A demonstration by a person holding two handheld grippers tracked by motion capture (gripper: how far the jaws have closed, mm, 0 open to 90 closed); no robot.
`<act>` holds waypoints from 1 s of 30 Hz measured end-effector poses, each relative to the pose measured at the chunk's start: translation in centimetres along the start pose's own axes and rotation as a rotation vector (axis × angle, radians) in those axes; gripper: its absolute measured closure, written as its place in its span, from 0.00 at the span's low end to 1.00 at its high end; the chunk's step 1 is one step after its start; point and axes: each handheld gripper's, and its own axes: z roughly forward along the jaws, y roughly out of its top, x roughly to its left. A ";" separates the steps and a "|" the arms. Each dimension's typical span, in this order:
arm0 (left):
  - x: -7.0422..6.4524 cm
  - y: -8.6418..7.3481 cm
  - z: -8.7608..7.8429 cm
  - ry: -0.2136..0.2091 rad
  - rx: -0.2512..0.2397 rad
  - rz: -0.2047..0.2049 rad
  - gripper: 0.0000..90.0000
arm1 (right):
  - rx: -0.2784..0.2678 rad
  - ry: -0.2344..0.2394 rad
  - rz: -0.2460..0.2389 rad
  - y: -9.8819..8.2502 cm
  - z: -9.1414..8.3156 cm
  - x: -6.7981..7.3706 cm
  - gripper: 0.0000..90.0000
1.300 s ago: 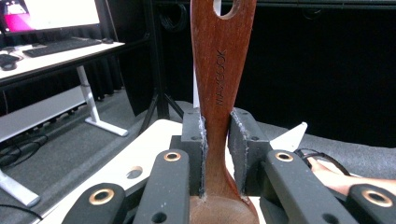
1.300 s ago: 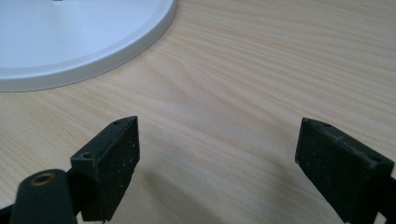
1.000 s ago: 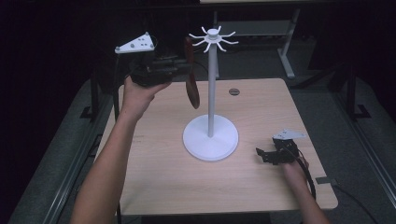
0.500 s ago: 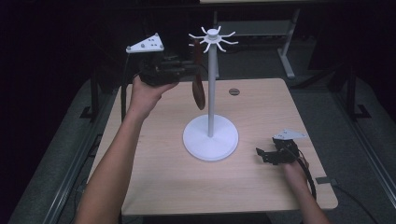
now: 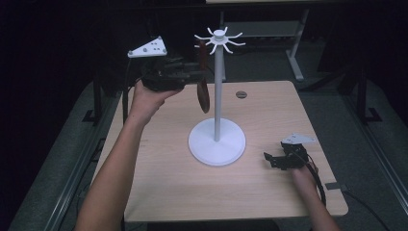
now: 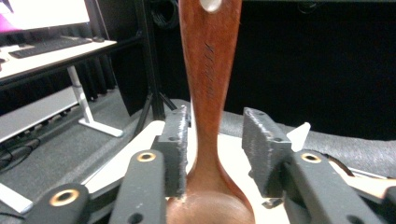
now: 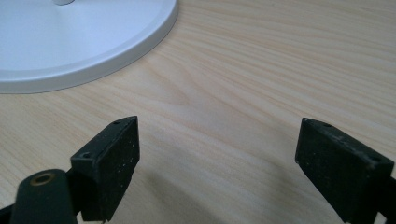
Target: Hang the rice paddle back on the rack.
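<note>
From above, the left gripper [image 5: 195, 74] is held level beside the wooden spoon [image 5: 204, 91] hanging from the white stand [image 5: 217, 139]. Its own view shows the jaws, just opening, with a gap on one side of the handle. The right gripper [image 5: 269, 160] rests released on the table [image 5: 269, 110].

The wooden spoon's [image 6: 210, 93] bowl is cut off below.
</note>
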 end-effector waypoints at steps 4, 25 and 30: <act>-0.1 -0.3 -0.6 0.007 0.029 0.002 0.54 | 0.001 -0.001 0.001 0.0 0.0 0.0 0.15; -1.4 -6.2 -5.2 0.095 0.127 -0.009 0.24 | 0.003 -0.004 -0.005 0.0 0.1 0.1 0.15; -1.8 -8.0 -5.8 0.121 0.161 -0.009 0.20 | 0.006 -0.008 -0.006 0.0 0.0 0.1 0.15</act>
